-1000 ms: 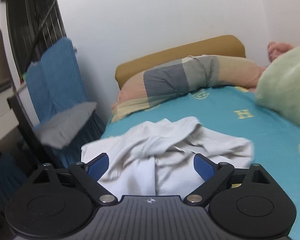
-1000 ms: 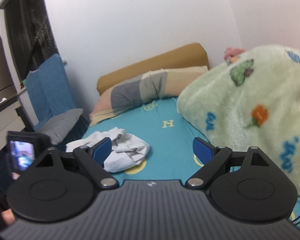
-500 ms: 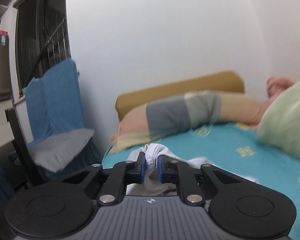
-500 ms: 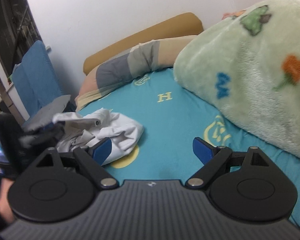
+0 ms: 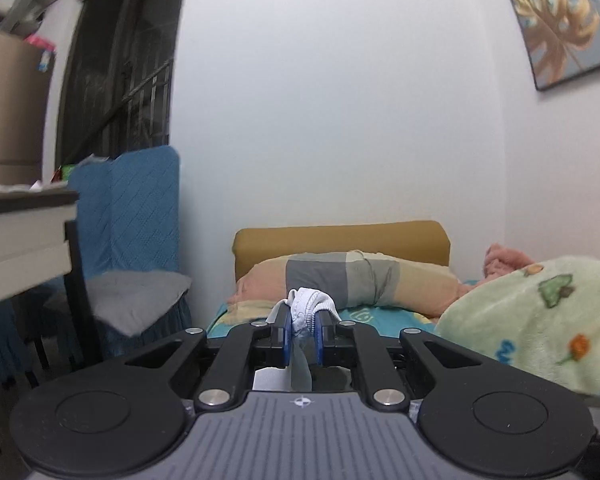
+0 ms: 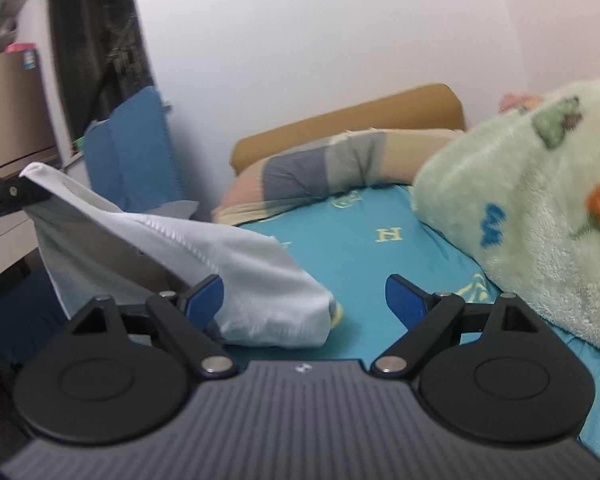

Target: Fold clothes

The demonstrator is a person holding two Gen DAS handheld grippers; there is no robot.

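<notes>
A white garment (image 6: 204,264) hangs from my left gripper, seen at the left edge of the right wrist view (image 6: 8,194), with its lower end resting on the teal bed sheet (image 6: 380,256). In the left wrist view my left gripper (image 5: 302,330) is shut on a bunched fold of the white garment (image 5: 310,304), lifted above the bed. My right gripper (image 6: 305,300) is open and empty, low over the sheet, with its left finger (image 6: 202,295) right beside the hanging cloth.
A pale green fleece blanket (image 6: 540,200) is piled on the right of the bed. A patchwork pillow (image 6: 324,168) lies against the tan headboard (image 6: 348,120). A chair with a blue cover (image 5: 132,216) and grey cushion (image 5: 136,296) stands left of the bed, by a desk (image 5: 16,240).
My left gripper closed on the white garment and lifted it up off the bed. My right gripper moved closer to the garment, staying open.
</notes>
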